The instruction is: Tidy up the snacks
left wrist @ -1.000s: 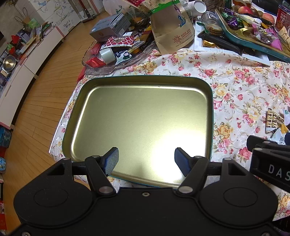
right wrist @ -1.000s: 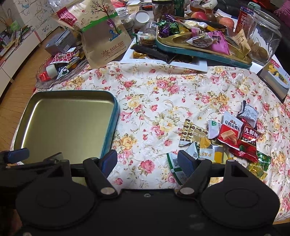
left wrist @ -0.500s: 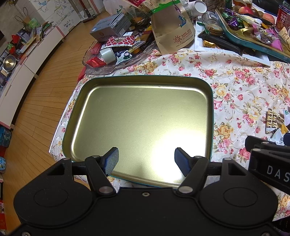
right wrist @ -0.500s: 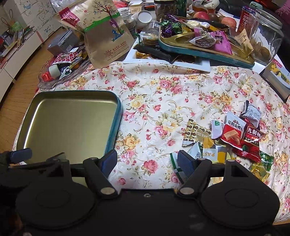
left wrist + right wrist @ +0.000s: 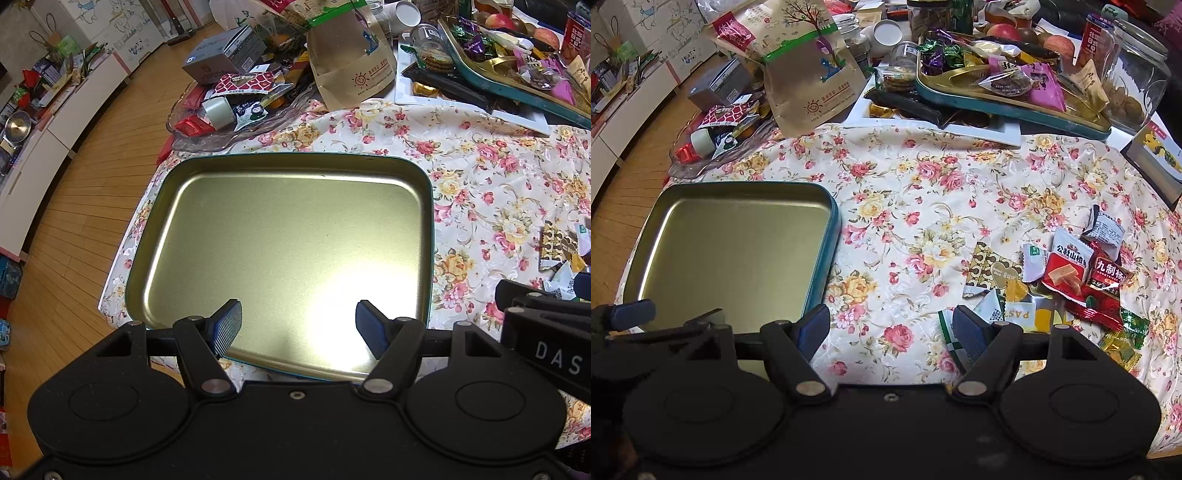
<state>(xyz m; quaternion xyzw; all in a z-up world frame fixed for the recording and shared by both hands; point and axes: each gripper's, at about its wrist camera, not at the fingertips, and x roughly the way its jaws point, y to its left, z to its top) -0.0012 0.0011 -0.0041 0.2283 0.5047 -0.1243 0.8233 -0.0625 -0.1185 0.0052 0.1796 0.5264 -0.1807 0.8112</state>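
Note:
An empty gold tin tray with a teal rim lies on the floral tablecloth; it also shows at the left of the right wrist view. My left gripper hovers open and empty over the tray's near edge. A pile of small wrapped snacks lies on the cloth at the right: a red packet, a gold patterned packet, a white packet and others. My right gripper is open and empty above the cloth, just left of the pile's near end.
At the back stand a second teal tray full of sweets, a brown paper snack bag, a glass jar and a glass dish of packets. The table's left edge drops to a wooden floor.
My right gripper has moved slightly forward and to the right, toward the snack pile. The left gripper has stayed nearly still over the tray.

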